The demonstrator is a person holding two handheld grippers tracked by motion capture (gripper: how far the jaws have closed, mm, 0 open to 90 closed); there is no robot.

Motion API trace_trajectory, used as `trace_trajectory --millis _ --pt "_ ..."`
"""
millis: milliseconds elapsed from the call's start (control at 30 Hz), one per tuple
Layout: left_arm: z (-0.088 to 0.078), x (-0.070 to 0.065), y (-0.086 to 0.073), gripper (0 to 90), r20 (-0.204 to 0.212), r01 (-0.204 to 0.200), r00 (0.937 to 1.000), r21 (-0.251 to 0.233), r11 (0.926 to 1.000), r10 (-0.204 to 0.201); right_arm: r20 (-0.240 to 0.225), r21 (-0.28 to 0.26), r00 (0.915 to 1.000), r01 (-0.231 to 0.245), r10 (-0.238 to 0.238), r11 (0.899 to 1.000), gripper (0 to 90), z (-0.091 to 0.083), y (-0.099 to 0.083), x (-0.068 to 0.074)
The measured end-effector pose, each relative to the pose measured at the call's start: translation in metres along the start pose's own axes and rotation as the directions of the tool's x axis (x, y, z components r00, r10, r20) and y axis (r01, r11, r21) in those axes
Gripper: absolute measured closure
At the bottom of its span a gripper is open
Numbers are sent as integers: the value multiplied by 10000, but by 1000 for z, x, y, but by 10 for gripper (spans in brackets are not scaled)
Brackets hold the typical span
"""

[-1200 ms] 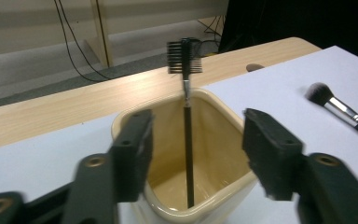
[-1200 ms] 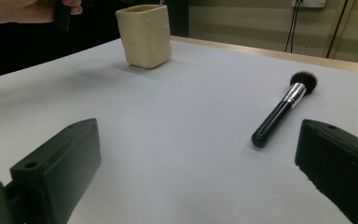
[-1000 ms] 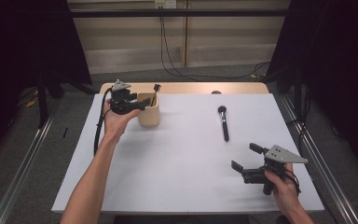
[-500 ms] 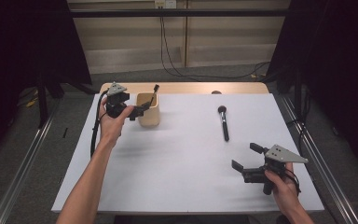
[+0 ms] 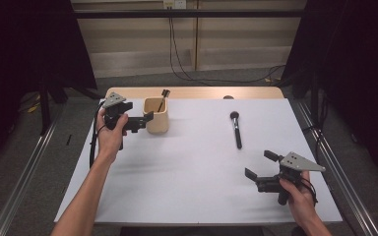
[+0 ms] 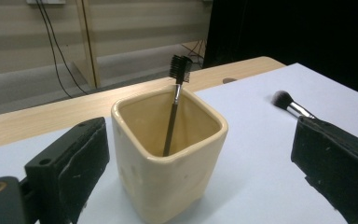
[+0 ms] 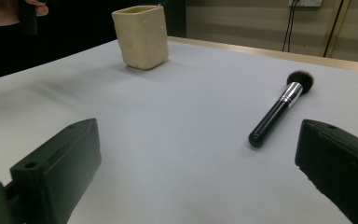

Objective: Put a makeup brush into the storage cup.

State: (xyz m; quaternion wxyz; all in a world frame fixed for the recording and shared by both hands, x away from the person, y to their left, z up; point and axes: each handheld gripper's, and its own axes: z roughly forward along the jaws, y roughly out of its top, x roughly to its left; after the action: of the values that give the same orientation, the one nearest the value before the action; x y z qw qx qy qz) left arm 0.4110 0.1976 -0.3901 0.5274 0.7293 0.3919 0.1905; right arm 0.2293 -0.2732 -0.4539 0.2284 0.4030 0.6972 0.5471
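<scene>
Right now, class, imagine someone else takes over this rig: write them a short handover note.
Left gripper: jaws open, just opened, nothing between them, beside the cream cup.
Right gripper: jaws open, nothing held, near the table's front right corner.
Done: the small brow brush stands in the cup, leaning on its rim.
Left: the big powder brush lies flat on the table, untouched; probably it goes into the cup next, likely with the right gripper.
</scene>
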Motion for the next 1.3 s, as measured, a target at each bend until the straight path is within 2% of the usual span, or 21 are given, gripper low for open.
trace_trajectory --millis 67,167,233,300,400,500,733,900,933,967,1000,1133,1300 --pt "-4 0 -3 42 43 2 10000 -54 10000 -2 -3 1 10000 -5 5 10000 0 0 0 0" --pt "-11 -1 -8 42 -36 -225 9997 -264 9994 224 4 -2 10000 4 -4 10000 0 0 0 0" --pt "-14 -2 -12 42 84 -359 9993 -383 9986 362 4 -15 10000 16 -16 10000 0 0 0 0" --pt "-18 -4 -17 43 60 -621 9980 -505 9968 625 23 -30 10000 14 -14 10000 0 0 0 -1" --pt "-27 -7 -23 42 178 -611 9979 -630 9961 623 79 -19 10000 -2 2 10000 0 -1 0 -1" --pt "-37 -9 -28 37 75 -763 9970 -748 9943 771 159 -6 9999 -48 48 10000 0 -1 0 -2" --pt "-56 -14 -42 19 62 -691 9975 -954 9930 700 164 -41 9998 -83 84 10000 0 -2 0 -2" --pt "-67 -16 -52 21 -113 -527 9986 -1017 9934 518 182 -56 9998 -74 75 10000 0 -4 0 -2" --pt "-70 -17 -53 21 -12 -473 9989 -1071 9931 474 193 -61 9998 -79 80 10000 0 -4 0 -2" --pt "-73 -19 -55 21 74 -491 9987 -1133 9923 502 190 -61 9998 -83 84 9999 0 -4 0 -2" --pt "-77 -20 -55 17 -51 -630 9980 -1058 9924 628 170 -62 9998 -59 60 10000 0 -4 0 -2" --pt "-89 -24 -61 18 -97 -484 9988 -1309 9902 476 154 -44 9998 -95 96 9999 0 -2 0 -2" --pt "-96 -29 -69 21 -181 -623 9980 -1160 9913 606 202 -57 9997 -140 141 9999 0 -2 0 -2"
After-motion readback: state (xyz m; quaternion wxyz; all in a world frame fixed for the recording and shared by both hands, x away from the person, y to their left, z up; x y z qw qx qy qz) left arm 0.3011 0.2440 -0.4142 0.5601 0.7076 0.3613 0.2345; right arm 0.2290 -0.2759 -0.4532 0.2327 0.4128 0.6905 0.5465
